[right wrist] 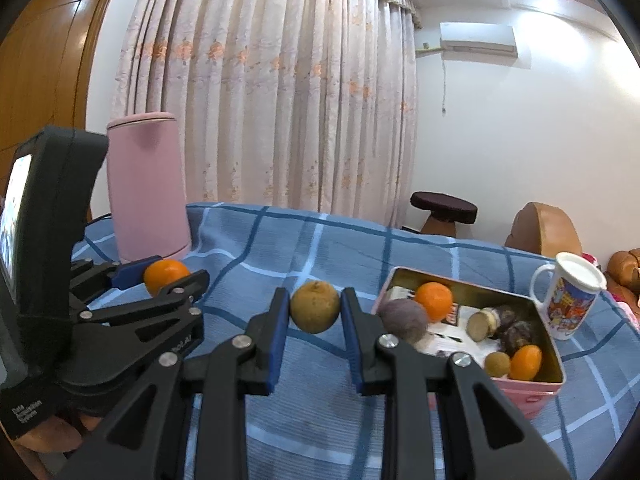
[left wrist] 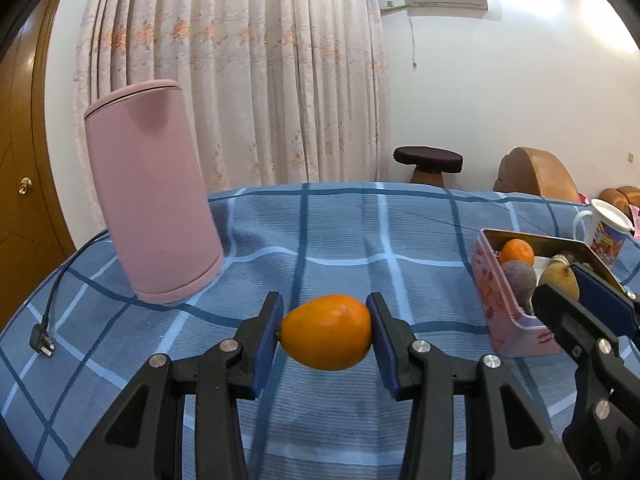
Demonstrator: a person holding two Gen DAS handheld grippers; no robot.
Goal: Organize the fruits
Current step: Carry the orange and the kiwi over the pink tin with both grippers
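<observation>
Both grippers carry fruit: left gripper point(left wrist: 326, 334) clamps an orange point(left wrist: 326, 332), right gripper point(right wrist: 315, 312) a brownish fruit point(right wrist: 315, 307); several already fill the tin point(right wrist: 556, 356) at lower right.

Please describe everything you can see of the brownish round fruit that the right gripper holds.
The brownish fruit is round, dull yellow-brown with fine speckles and a small dimple on top. It looks whole and firm. The right gripper is shut on it, blue pads pressing both sides, holding it above the blue checked cloth, left of the pink tin.
</observation>
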